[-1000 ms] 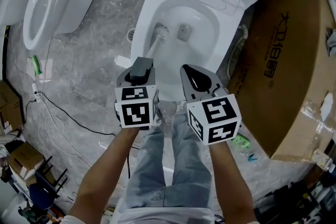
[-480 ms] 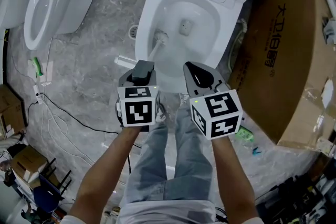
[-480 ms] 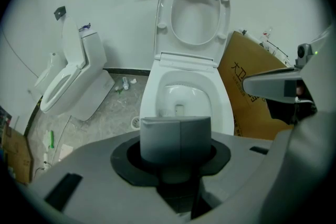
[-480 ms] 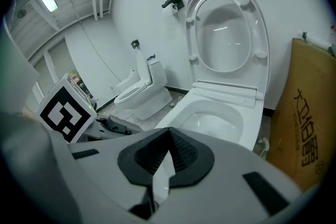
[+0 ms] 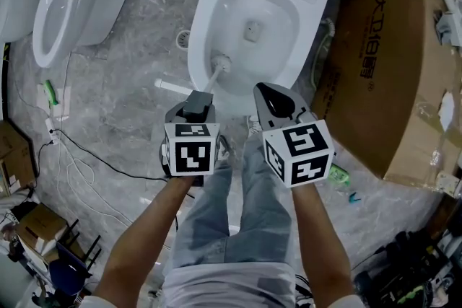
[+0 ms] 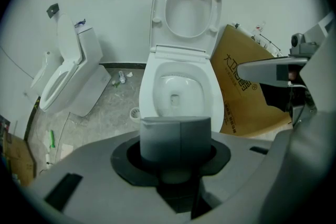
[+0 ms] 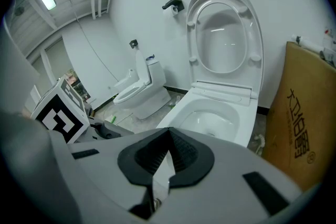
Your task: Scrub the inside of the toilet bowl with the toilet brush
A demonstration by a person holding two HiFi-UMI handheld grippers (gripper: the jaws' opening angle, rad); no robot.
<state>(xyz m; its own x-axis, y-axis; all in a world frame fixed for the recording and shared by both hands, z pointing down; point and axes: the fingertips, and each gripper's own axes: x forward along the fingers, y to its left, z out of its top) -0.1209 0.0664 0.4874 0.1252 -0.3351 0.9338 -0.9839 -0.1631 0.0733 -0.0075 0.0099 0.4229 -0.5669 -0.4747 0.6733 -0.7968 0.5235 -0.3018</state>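
The left claw [image 5: 196, 103] is clamped on the thick grey top end of the toilet brush [image 5: 214, 74]. In the left gripper view that handle end [image 6: 176, 136] fills the gap between the 2 jaws. The right claw [image 5: 273, 101] holds nothing. In the right gripper view [image 7: 167, 157] its ribbed pads meet, with only a thin slit between them. It hangs just beside the left claw, over the near rim of the toilet bowl [image 5: 201, 36].

The pale shaft slants from the left claw down into the bowl, and the bristle head rests against the near-left inner wall.

The brush looks light, with a stiff shaft and springy bristles. The wide handle end, where it is held now, is probably the best place to grip, since it gives reach and leverage. The glazed bowl looks hard and slick, so the head may skid under pressure.

Only the head view shows the bristle head and where it touches. In the left gripper view the handle end hides the shaft, but the raised seat and lid [image 6: 188, 5] show behind the bowl. A cardboard box [image 5: 390, 61] stands right of the bowl, and another toilet [image 5: 54, 7] is well to its left.
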